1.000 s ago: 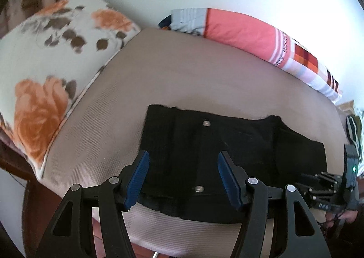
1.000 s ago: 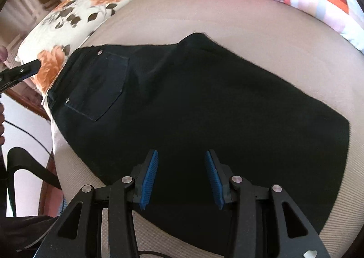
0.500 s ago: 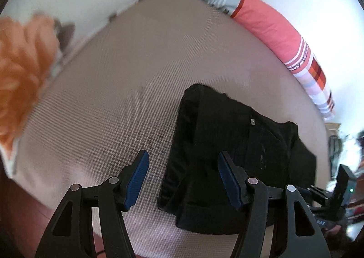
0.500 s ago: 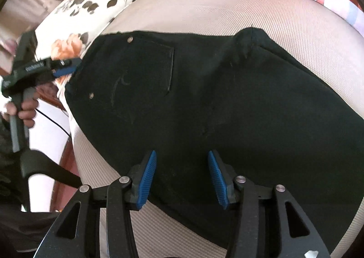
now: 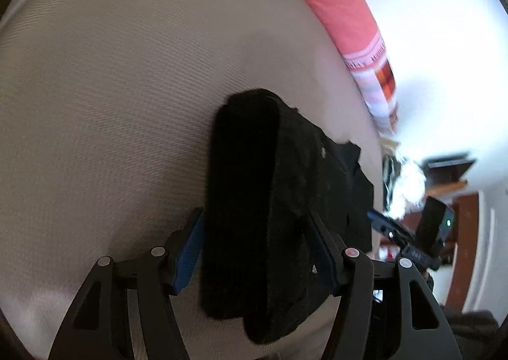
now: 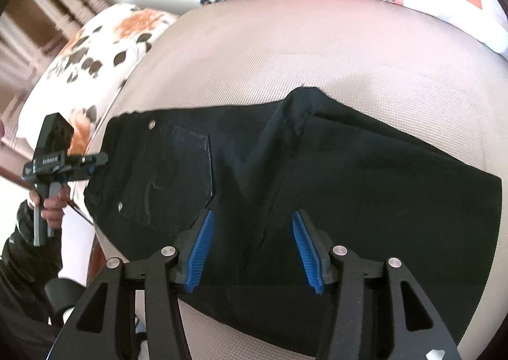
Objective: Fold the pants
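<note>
Tools (image 5: 254, 252) (image 6: 250, 245) gape, level over black pants (image 6: 349, 175).

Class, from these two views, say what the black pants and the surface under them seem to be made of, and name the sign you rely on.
Pants: probably black denim or heavy cotton twill, matte; signs are the metal rivets, stitched patch pocket and thick seams.
Surface: looks like beige woven or knitted fabric, matte; a fine ribbed weave shows all over it. The fibre itself cannot be told.
</note>
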A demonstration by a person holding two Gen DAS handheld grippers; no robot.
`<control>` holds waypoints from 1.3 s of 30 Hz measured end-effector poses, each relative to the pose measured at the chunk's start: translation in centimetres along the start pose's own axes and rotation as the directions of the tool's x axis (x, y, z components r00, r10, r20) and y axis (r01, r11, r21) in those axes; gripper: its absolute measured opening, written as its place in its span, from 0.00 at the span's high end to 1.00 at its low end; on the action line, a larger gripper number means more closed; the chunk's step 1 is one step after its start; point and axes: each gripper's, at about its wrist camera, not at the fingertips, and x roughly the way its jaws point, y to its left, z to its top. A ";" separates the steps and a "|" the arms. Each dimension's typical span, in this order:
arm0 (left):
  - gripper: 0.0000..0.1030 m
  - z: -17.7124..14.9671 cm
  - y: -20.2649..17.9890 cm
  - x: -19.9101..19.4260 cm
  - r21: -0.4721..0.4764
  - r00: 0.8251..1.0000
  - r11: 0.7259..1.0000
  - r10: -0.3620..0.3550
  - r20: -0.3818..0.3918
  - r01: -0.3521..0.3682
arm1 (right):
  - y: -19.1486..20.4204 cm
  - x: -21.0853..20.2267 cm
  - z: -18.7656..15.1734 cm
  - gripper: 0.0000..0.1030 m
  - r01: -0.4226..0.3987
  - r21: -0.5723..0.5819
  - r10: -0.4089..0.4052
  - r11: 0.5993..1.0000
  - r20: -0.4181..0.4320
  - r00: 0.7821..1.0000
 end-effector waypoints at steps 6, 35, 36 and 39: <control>0.42 1.8 0.3 2.2 -0.005 0.985 0.986 -0.167 -0.045 0.167 | -0.3 0.6 0.2 0.51 0.008 0.057 -0.008 0.998 0.003 1.000; 0.82 -2.0 -24.2 5.5 0.052 0.966 0.974 0.213 0.147 -0.222 | -11.6 -9.6 -1.5 0.51 -0.015 0.178 -0.026 0.984 0.228 0.973; 0.82 -2.3 -25.4 6.6 0.073 0.963 0.969 0.224 0.152 -0.237 | -12.2 -9.9 -1.7 0.51 -0.016 0.186 -0.028 0.982 0.232 0.972; 0.82 -2.8 -28.3 10.3 0.120 0.961 0.959 0.238 0.141 -0.256 | -14.7 -11.1 -2.9 0.51 -0.024 0.226 -0.035 0.974 0.255 0.966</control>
